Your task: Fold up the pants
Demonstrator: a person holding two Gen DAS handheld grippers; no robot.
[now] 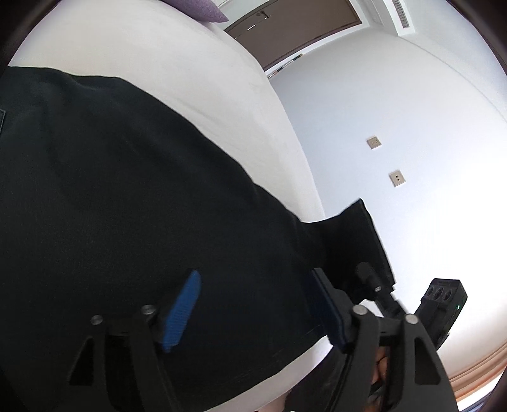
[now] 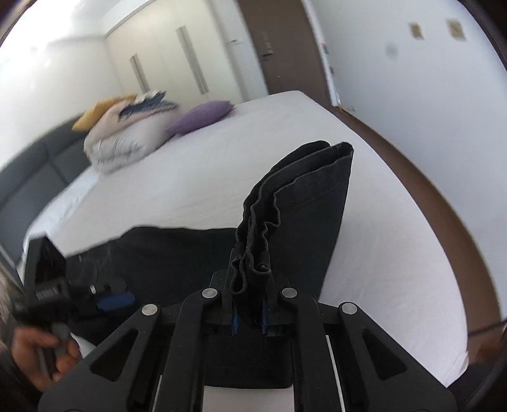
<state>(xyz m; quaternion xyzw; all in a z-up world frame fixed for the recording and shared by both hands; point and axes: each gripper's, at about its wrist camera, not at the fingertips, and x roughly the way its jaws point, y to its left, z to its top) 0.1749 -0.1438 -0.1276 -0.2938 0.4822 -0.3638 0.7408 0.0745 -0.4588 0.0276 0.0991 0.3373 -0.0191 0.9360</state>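
Black pants [image 1: 133, 177] lie spread on a white bed [image 1: 158, 54]. My left gripper [image 1: 253, 313] is open, its blue pads [image 1: 182, 312] just above the cloth near the bed's edge. My right gripper [image 2: 250, 317] is shut on a bunched end of the pants [image 2: 304, 202] and holds it lifted above the bed [image 2: 221, 158]. The rest of the pants [image 2: 164, 250] stays flat on the bed. The right gripper [image 1: 374, 285] also shows in the left wrist view, holding the raised cloth. The left gripper [image 2: 107, 301] shows at the lower left of the right wrist view.
A purple pillow [image 2: 202, 115] and a folded duvet with cushions [image 2: 126, 133] lie at the head of the bed by a dark headboard [image 2: 38, 171]. A white wall [image 1: 396, 126] with sockets and a brown door [image 1: 291, 28] stand beside the bed. Brown floor [image 2: 427, 196] runs along its side.
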